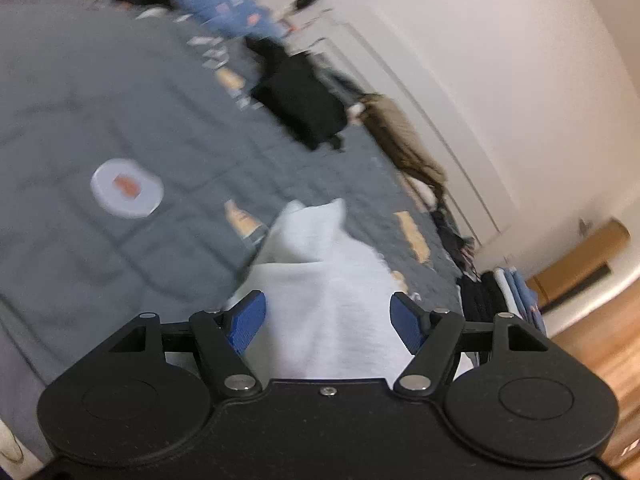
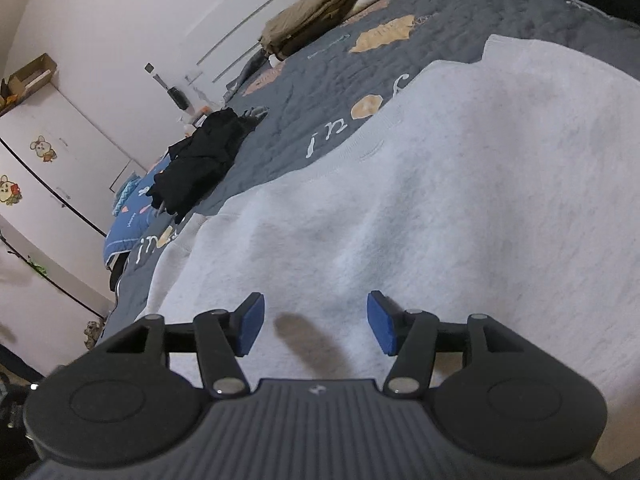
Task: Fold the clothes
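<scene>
A light grey sweatshirt (image 2: 420, 208) lies spread over the grey quilted bedspread (image 2: 328, 80). My right gripper (image 2: 316, 322) hovers just above it with its blue pads wide apart and nothing between them; its shadow falls on the cloth. In the left wrist view, which is blurred, a bunched part of the same pale garment (image 1: 320, 280) rises between the blue pads of my left gripper (image 1: 328, 320). Those pads stand wide apart on either side of the fabric and do not pinch it.
Black clothes (image 2: 200, 160) lie in a heap on the bed's far side, with a blue patterned item (image 2: 132, 216) beside them. A khaki garment (image 1: 404, 140) and a black garment (image 1: 304, 100) lie along the wall side. White cabinets (image 2: 48, 152) stand at the left.
</scene>
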{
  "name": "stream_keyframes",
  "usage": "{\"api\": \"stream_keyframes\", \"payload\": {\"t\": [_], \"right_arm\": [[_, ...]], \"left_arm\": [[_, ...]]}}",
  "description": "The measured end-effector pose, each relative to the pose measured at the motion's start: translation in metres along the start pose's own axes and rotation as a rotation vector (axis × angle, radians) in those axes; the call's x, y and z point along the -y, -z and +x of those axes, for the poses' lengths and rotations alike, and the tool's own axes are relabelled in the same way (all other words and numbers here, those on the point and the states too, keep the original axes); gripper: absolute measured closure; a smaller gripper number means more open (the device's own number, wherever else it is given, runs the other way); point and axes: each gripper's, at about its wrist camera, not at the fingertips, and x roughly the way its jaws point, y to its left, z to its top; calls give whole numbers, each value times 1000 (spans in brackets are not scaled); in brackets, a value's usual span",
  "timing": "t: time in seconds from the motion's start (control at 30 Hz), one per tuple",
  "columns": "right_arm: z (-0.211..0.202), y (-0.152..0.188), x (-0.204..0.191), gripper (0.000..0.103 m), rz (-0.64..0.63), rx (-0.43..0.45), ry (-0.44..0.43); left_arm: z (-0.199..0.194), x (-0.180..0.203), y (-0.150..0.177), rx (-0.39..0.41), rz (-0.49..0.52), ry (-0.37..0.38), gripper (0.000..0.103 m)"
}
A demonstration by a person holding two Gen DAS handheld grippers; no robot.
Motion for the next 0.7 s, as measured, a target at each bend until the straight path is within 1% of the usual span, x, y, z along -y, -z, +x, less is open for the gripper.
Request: {"api": "stream_keyframes", "payload": {"t": [0.07, 0.13, 0.23, 0.3, 0.4, 0.57, 0.63, 0.7], "right_arm": [[-1, -2, 1, 47, 19, -2, -6], [-3, -4, 3, 47, 38, -4, -12], [-5, -7, 5, 47, 66, -6, -22], [-8, -10, 4, 46, 74, 2, -18], [-17, -17, -1, 46, 57, 42, -5], [-13, -33, 8, 46, 89, 32, -48], [-7, -38, 14, 46, 95, 16, -36], [4, -41, 20, 46, 93, -19, -20]], "left_arm": [[-7, 20, -1, 34, 59, 49, 33], [-9, 38, -1, 46, 95, 112, 27], [7, 60, 5, -10, 115, 217, 27], [28, 73, 12, -72, 119, 262, 27], [64, 82, 22, -161, 84, 321, 27], [125, 81, 37, -290, -31, 405, 27], [147, 76, 43, -333, -70, 416, 27], [166, 73, 50, -368, -81, 410, 27]]}}
